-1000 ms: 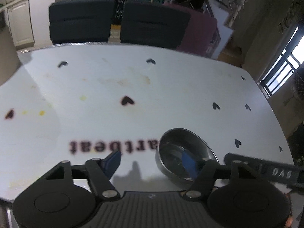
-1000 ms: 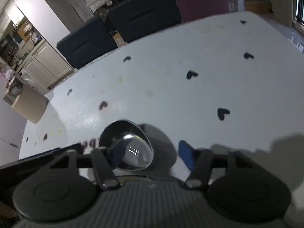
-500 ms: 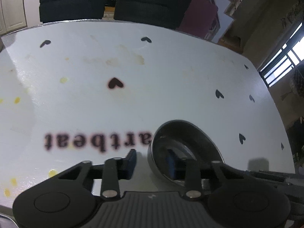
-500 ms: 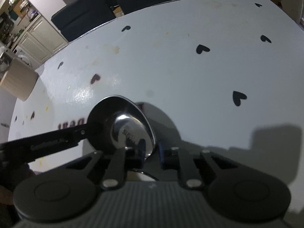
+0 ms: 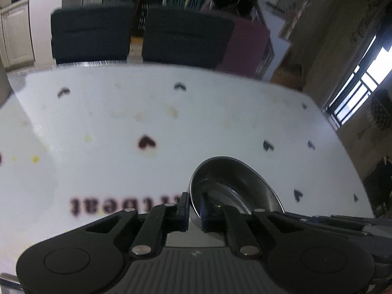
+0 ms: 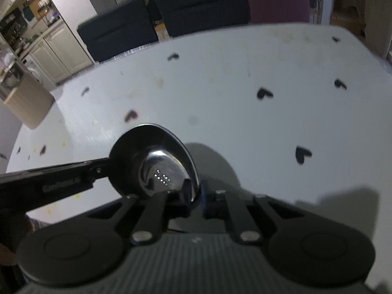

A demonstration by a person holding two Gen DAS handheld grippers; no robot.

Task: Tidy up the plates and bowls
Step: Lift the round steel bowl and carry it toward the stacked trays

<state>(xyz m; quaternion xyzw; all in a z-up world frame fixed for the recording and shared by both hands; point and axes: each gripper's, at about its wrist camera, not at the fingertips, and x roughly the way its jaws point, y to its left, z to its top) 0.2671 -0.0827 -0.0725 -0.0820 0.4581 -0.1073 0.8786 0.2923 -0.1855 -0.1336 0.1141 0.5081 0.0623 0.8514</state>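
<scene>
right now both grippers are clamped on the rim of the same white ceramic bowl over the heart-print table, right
Not quite: the bowl is shiny metal, not white ceramic, as the left wrist view shows. The rest holds: the left gripper and right gripper each pinch its rim from opposite sides over the heart-print table.

Left wrist view: we look from low behind the left gripper, forward over the white table to the dark chairs far off.
Right wrist view: we sit just behind the right gripper, facing forward, tipped left.
Both views share: the steel bowl, very near, and the table's hearts.
</scene>
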